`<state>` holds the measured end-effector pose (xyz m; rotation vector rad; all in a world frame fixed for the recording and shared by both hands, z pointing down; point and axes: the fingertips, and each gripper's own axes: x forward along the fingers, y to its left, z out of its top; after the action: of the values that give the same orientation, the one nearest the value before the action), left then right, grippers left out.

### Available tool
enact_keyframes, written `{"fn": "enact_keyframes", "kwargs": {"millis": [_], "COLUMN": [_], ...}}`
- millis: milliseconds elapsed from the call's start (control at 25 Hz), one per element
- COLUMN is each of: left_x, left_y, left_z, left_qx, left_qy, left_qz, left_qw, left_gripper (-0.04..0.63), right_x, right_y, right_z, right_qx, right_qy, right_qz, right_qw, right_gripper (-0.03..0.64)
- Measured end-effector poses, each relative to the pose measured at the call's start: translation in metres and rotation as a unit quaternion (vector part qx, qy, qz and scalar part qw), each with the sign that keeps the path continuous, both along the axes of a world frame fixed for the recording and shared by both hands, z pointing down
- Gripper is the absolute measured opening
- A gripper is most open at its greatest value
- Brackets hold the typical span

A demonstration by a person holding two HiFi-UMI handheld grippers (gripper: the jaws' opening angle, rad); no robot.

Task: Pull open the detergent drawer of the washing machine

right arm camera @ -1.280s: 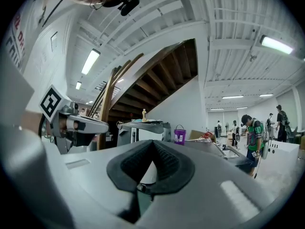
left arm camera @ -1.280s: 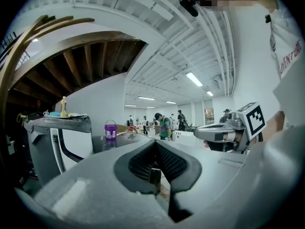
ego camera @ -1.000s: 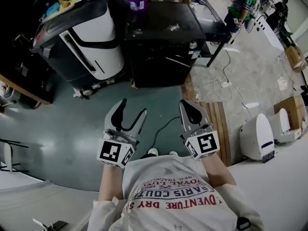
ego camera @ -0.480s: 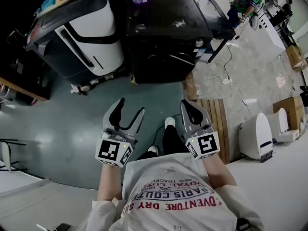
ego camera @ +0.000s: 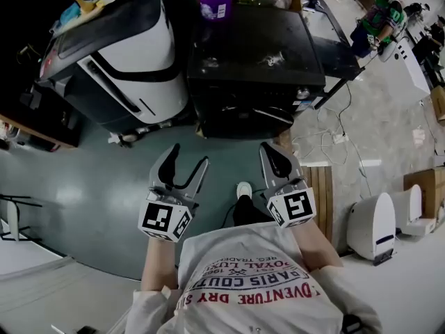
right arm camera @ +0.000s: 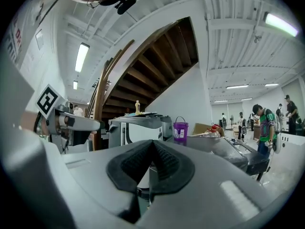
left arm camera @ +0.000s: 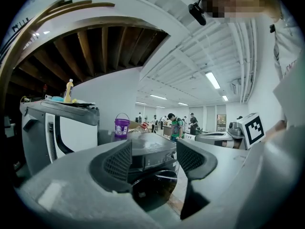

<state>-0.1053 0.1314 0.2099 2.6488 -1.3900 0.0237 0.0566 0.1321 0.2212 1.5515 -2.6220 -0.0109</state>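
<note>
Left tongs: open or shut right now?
Open. On the left tongs the pads stand well apart, nothing gripped; the washer shows through the gap.

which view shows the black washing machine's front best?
Left gripper view: the black washing machine faces the camera, its round door framed between the open fingers. Head view shows mostly its top. In the right gripper view the shut fingers cover it, leaving only a top corner.

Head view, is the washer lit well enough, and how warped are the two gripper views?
Head view: washer dark, front nearly featureless, slight sheen on top. Left gripper view: strong fisheye, black corners, beams bowed. Right gripper view: same warp, ceiling lamp glares.
</note>
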Motion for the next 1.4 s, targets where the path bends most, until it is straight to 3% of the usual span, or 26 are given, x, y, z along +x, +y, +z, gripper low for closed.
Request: {"fn": "enact_keyframes", "kwargs": {"millis": [440, 800, 960, 1160, 1400], "left_x": [0.054, 0.063, 0.061, 0.063, 0.058], "left_y": [-0.145, -0.198, -0.212, -0.229, -0.256], "left_z": [0.033, 0.095, 0.136, 0.193, 0.25], "left_qx": [-0.041, -0.086, -0.113, -0.162, -0.204], "left_qy": [0.008, 0.028, 0.057, 0.145, 0.262], "left_qz": [-0.043, -0.036, -0.025, -0.004, -0.016], "left_qw": [0.9982, 0.9953, 0.9917, 0.9762, 0.9431], "left_gripper": [0.29, 0.29, 0.29, 0.29, 0.295], "right_x": [0.045, 0.028, 0.013, -0.002, -0.009], "right_y": [-0.16, -0.209, -0.22, -0.244, -0.256], "right_z": [0.033, 0.08, 0.111, 0.15, 0.195], "right_qx": [-0.028, -0.055, -0.073, -0.078, -0.074], "right_qy": [0.001, -0.003, 0.004, 0.008, 0.008], "right_qz": [-0.05, -0.091, -0.107, -0.108, -0.093], "right_qw": [0.998, 0.994, 0.992, 0.991, 0.993], "right_gripper": [0.002, 0.002, 0.002, 0.002, 0.002]}}
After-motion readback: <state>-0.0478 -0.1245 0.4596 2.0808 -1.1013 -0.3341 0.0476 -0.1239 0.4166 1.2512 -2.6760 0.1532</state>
